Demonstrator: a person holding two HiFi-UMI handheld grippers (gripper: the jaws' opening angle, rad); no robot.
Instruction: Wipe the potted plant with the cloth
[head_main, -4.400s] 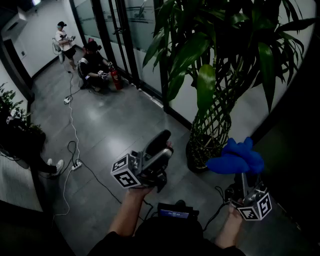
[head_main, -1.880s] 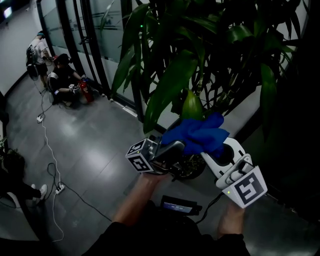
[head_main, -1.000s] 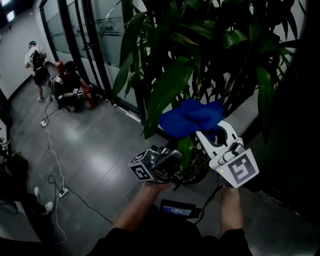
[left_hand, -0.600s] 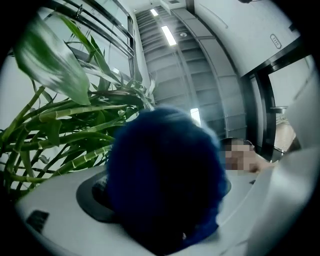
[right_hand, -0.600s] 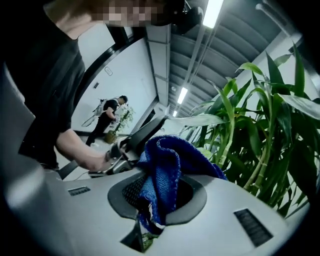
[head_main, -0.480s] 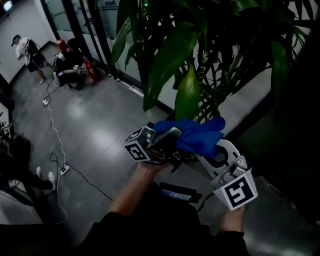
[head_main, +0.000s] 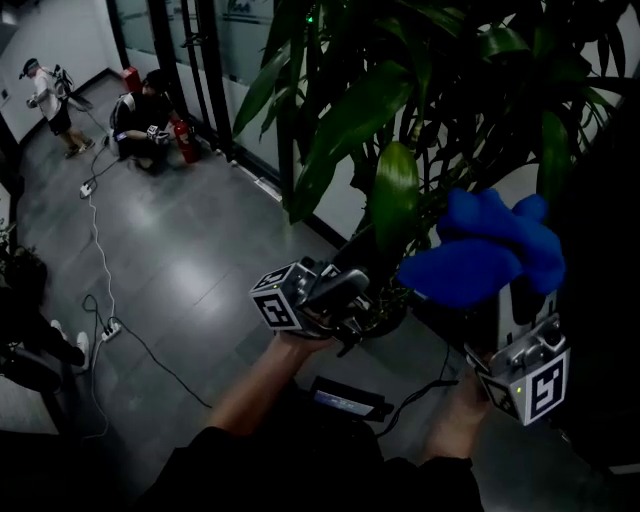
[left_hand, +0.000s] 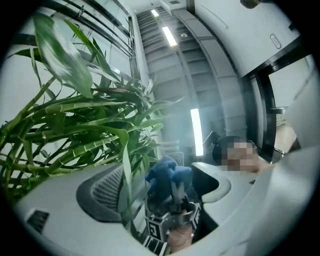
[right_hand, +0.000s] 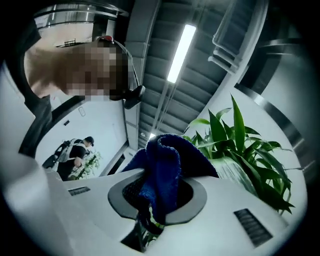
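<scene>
While we look down through the head view, the potted plant (head_main: 400, 110) fills the upper right of the frame, its long leaves hanging over a grey floor (head_main: 190, 240). Our left gripper (head_main: 340, 292) sits just below centre, under the tip of one broad drooping leaf (head_main: 393, 200). Our right gripper (head_main: 512, 300) rises from the lower right, with the blue cloth (head_main: 485, 250) bunched above it, right of centre and near that leaf; we cannot tell whether they touch. At the upper left a crouching person (head_main: 145, 112) and a standing person (head_main: 45, 90) are by a glass wall, with a red fire extinguisher (head_main: 183, 138) beside the crouching one. A cable (head_main: 95, 240) trails down the left side.

In the left gripper view, the jaws stand apart, unclenched. A narrow leaf blade (left_hand: 125, 185) hangs between them, close to the pad on the left of the frame. Past the gap, at lower centre, we see the right gripper holding up the cloth (left_hand: 167, 175). Green stems and leaves crowd the left half.

In the right gripper view, the jaws are clamped on the cloth (right_hand: 162, 170), which is pinched at lower centre and folds upward. The plant's pointed leaves (right_hand: 245, 145) spread at the right. A ceiling light (right_hand: 180, 45) runs across the top.
</scene>
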